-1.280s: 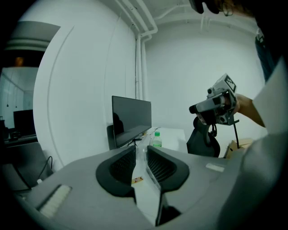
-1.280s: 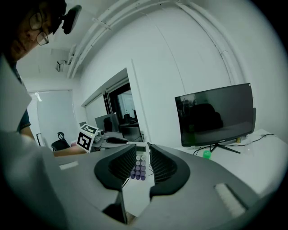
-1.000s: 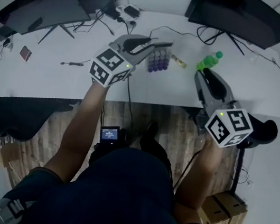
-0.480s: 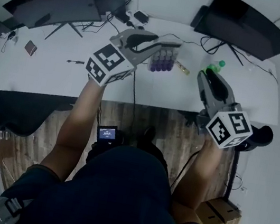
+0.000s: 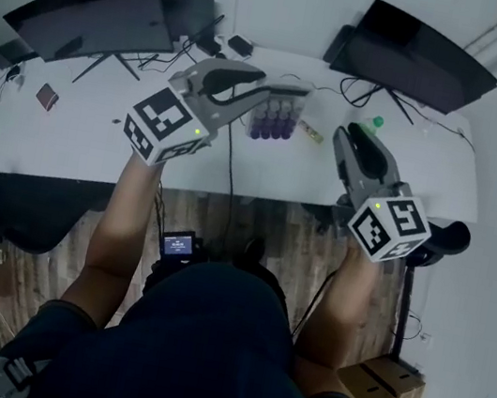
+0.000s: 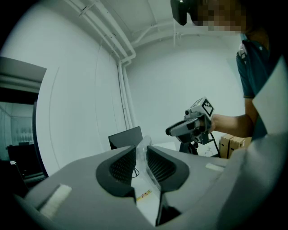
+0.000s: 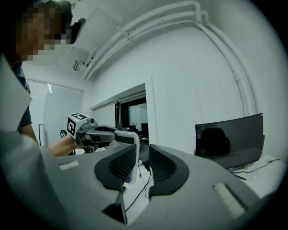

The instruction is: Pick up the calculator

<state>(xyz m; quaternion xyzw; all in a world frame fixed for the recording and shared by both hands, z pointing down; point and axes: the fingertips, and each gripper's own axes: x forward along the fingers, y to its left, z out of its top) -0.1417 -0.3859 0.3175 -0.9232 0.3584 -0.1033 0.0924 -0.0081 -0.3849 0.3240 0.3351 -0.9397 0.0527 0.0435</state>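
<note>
We pinch the calculator (image 5: 275, 117) by its edge in the left gripper (image 5: 287, 88) so it hangs clear of the table (image 5: 70, 133), our right gripper (image 5: 348, 137) slightly parted and empty.

Head view looks down on desk (image 5: 59, 136); gripper views face each other.

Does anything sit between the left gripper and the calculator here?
Nothing visible does. The calculator is already held by the left gripper, clamped between its fingers and raised above the table. The right gripper is apart from it, holding nothing.
</note>
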